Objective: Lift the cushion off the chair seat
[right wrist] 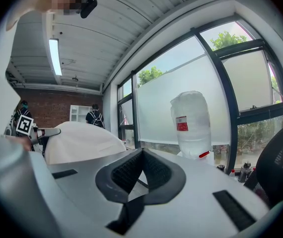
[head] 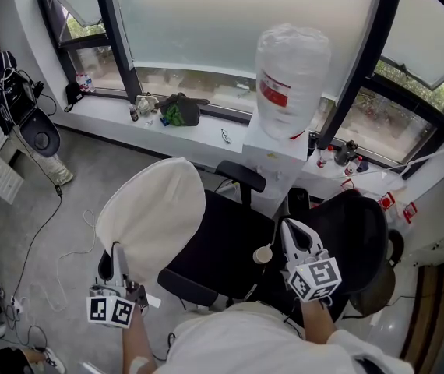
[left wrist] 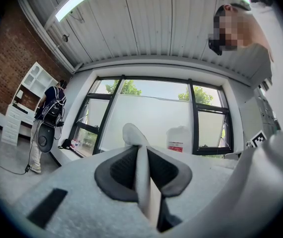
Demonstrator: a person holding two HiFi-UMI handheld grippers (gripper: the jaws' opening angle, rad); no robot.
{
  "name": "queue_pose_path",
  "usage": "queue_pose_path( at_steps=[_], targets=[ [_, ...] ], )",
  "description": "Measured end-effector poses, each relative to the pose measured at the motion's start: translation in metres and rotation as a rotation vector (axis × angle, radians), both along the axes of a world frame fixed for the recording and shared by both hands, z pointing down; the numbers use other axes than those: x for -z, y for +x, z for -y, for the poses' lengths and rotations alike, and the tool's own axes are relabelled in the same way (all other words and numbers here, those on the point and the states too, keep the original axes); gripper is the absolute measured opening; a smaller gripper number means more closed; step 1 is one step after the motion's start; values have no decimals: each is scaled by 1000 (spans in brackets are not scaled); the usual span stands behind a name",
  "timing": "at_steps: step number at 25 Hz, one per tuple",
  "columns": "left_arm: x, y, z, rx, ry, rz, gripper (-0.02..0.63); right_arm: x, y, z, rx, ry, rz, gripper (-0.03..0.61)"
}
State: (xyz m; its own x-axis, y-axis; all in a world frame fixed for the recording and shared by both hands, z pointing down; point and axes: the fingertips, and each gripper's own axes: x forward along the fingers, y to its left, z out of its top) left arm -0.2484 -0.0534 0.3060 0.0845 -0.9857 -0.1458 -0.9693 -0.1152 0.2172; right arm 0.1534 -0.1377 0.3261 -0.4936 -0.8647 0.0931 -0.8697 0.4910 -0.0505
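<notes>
L gripper (head: pixel 118 262) clamped on cushion (head: pixel 150 213) edge to hang it beside chair seat (head: pixel 222 248); R gripper (head: pixel 294 236) jaws together, empty, spare.

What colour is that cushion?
The cushion is cream white, clearest in the head view.

cushion (head: pixel 156 209): plain cream-white
chair seat (head: pixel 222 248): black, between the two grippers
left gripper (head: pixel 117 249): pale grey-white body, black pads, black-and-white square markers
right gripper (head: pixel 292 228): same colours
water bottle (head: pixel 290 76): translucent white, red label, ahead of right gripper
</notes>
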Motion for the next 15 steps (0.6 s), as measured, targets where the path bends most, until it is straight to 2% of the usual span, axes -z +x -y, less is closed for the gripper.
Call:
queue_pose_path(
  at_steps=[15],
  targets=[
    [-3,-12,2,-6,-7,2,49,-4,-18,3,12,-8,-8,2]
  ],
)
